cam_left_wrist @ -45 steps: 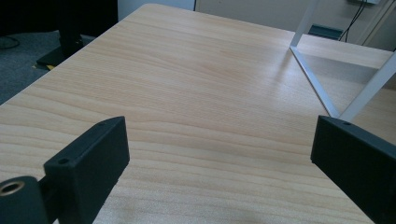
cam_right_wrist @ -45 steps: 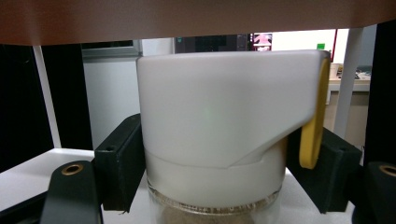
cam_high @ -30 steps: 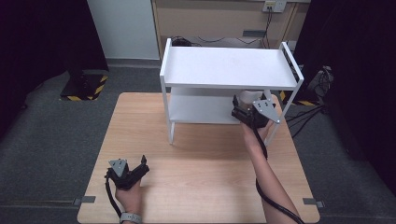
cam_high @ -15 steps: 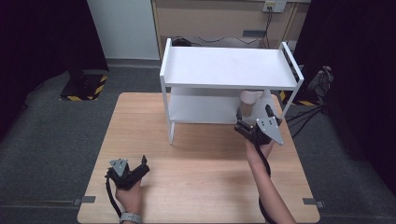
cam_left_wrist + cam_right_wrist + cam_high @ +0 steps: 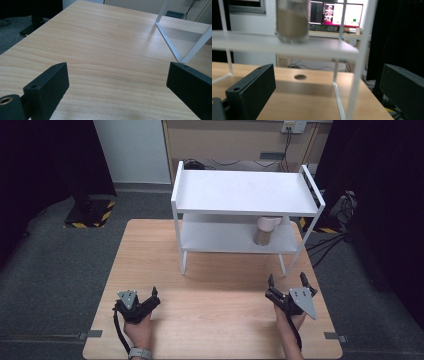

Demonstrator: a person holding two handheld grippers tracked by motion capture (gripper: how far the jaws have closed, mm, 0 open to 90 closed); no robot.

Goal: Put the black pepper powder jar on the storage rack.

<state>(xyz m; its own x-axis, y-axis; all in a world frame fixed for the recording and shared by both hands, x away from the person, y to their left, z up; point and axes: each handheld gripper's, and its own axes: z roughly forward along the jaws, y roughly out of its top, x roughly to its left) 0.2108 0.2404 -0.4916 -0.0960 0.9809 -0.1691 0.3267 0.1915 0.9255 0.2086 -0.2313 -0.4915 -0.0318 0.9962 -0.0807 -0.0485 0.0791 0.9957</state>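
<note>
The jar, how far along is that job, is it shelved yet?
Done, it seems: the jar stands upright on the lower shelf of the rack. In hand: nothing; the right gripper and left gripper are both open, low over the table. Nothing visibly remains.

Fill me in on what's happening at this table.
A person holds a two-jaw gripper in each hand, both resting low near the front edge of the wooden table. The left gripper and right gripper are open and empty. A jar of brownish contents stands on the lower level of the white shelf rack.
</note>
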